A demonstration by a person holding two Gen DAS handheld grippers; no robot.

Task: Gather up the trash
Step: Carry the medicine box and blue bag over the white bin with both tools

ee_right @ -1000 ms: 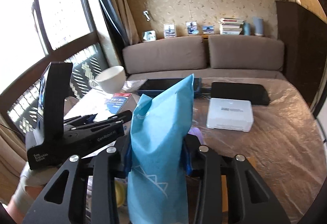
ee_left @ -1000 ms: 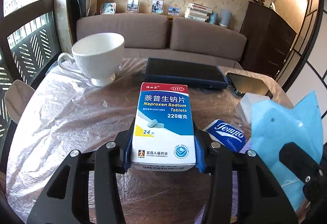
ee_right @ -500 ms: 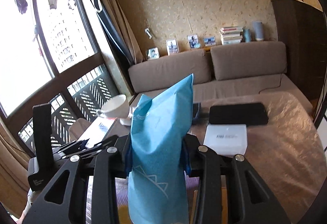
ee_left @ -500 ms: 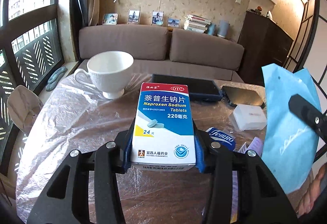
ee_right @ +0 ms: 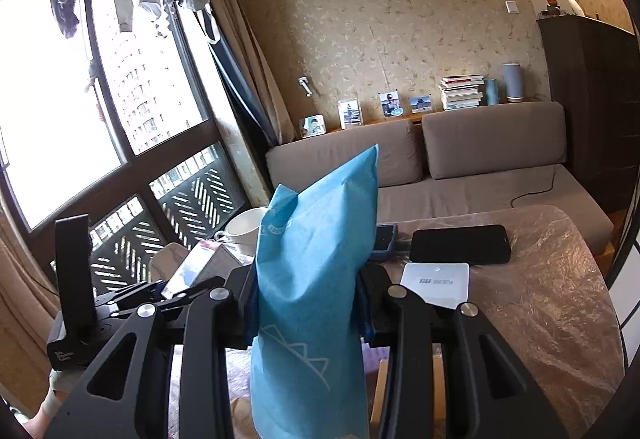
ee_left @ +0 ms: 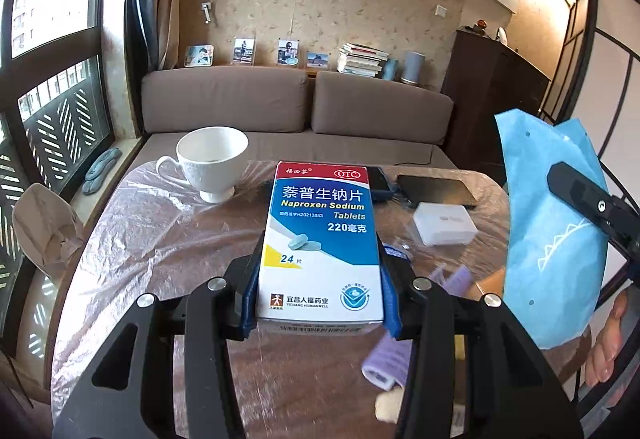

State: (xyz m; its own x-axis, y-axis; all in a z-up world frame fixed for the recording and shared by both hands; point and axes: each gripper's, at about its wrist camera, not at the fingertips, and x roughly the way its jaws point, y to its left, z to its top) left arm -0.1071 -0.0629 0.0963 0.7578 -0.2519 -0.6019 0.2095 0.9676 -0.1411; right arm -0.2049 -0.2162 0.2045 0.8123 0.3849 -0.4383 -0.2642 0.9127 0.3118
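My left gripper (ee_left: pixel 320 295) is shut on a white and blue Naproxen tablet box (ee_left: pixel 322 239) and holds it above the table. My right gripper (ee_right: pixel 306 303) is shut on a light blue bag (ee_right: pixel 316 279), held upright above the table's near edge. The bag also shows at the right of the left wrist view (ee_left: pixel 552 231), level with the box and apart from it. The left gripper and box show at the left of the right wrist view (ee_right: pixel 192 271).
The plastic-covered table (ee_left: pixel 160 239) bears a white cup (ee_left: pixel 212 163), a white plastic box (ee_left: pixel 444 223), a black tablet (ee_left: pixel 436 189), a dark blue case (ee_left: pixel 380 179) and purple wrappers (ee_left: pixel 388 359). A brown sofa (ee_left: pixel 300 107) stands behind. A window (ee_right: pixel 60 99) is at the left.
Both grippers have risen and tilted up with their loads. The table objects now sit lower and farther in both views. The bag stays beside the box on the right.
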